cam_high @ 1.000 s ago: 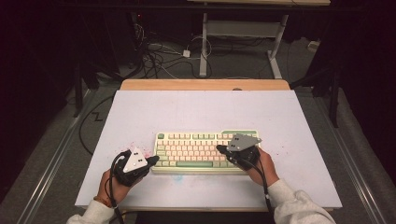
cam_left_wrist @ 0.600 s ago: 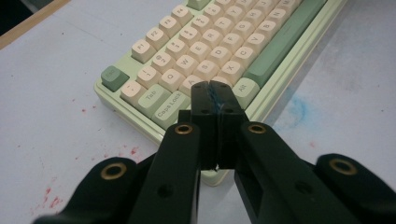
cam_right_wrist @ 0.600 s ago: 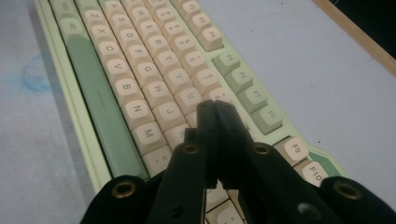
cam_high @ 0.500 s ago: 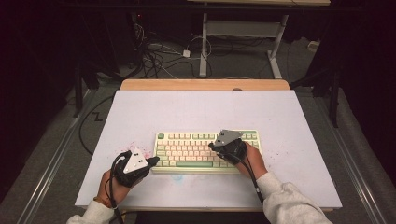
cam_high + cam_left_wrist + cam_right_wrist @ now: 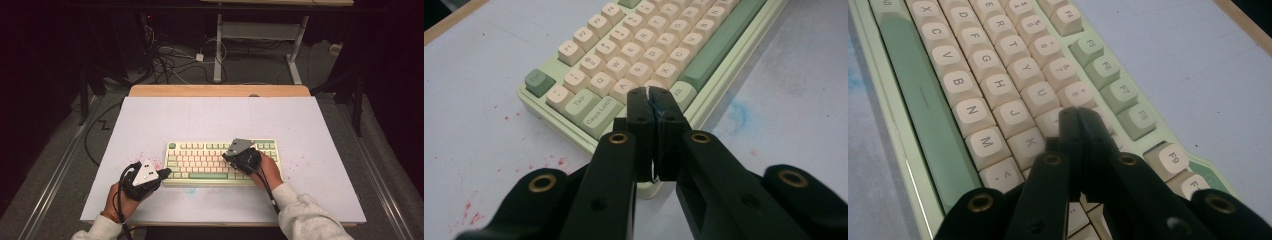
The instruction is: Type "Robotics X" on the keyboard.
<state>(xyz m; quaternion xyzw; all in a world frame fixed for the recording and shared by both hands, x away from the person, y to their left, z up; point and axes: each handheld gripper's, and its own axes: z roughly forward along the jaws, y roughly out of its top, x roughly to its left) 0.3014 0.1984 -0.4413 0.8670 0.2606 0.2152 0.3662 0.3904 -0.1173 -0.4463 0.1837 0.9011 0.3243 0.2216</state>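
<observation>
A pale green keyboard [image 5: 200, 159] with cream keys lies on the near middle of the white table top [image 5: 215, 117]. My left gripper [image 5: 168, 173] rests at the keyboard's near left corner, jaws shut and empty. In the left gripper view its tips [image 5: 650, 93] hover just over the keyboard [image 5: 644, 45], near the A key and the bottom row. My right gripper [image 5: 226, 156] sits over the right half of the keys, also shut with nothing held. In the right gripper view its tips [image 5: 1075, 113] hang low above the keyboard [image 5: 973, 65], around the I, J and K keys.
Red specks [image 5: 150, 161] and a faint blue smear [image 5: 189, 190] mark the table near the keyboard. A wooden strip [image 5: 220, 90] runs along the far edge. Cables [image 5: 170, 62] and a desk frame [image 5: 260, 35] lie on the floor beyond.
My right gripper has shifted left across the keyboard and dipped a little toward the keys. The left gripper has stayed put.
</observation>
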